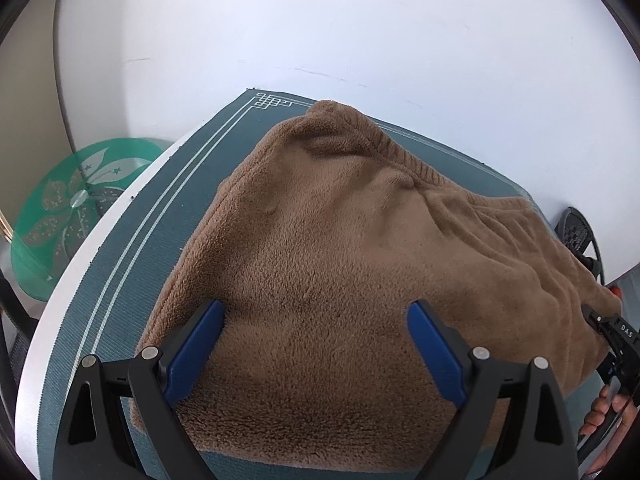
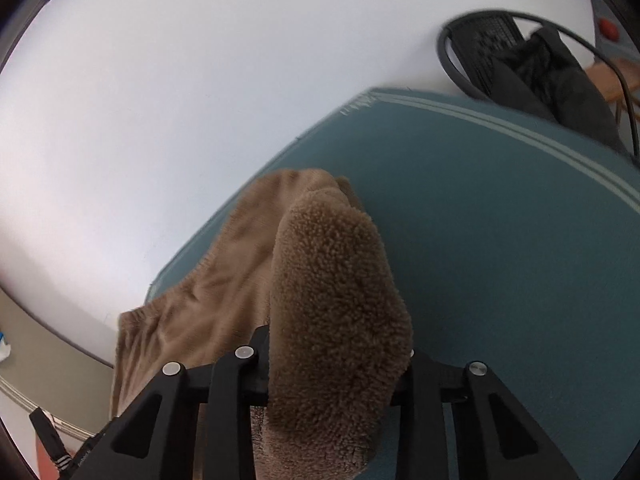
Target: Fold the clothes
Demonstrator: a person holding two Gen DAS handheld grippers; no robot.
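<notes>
**Fleece half gathered, one corner up**

Brown fleece garment lies spread on the teal mat, which covers part of the white surface. This looks like the middle of a fold: one edge is taken up and ready to be carried across.

Going left to right, the left claw comes first. Its blue pads stand wide apart, hovering over the near part of the garment with nothing between them; whether they touch the pile I cannot tell. Ahead of it the ribbed waistband bunches toward the mat's far corner.

The right claw is clamped on a thick fold of the fleece, which bulges up and forward, hiding the jaws. The rest trails to its left; bare mat lies to its right.

Next, I judge, the right claw carries its fold over while the left pins or grips the near edge.
</notes>
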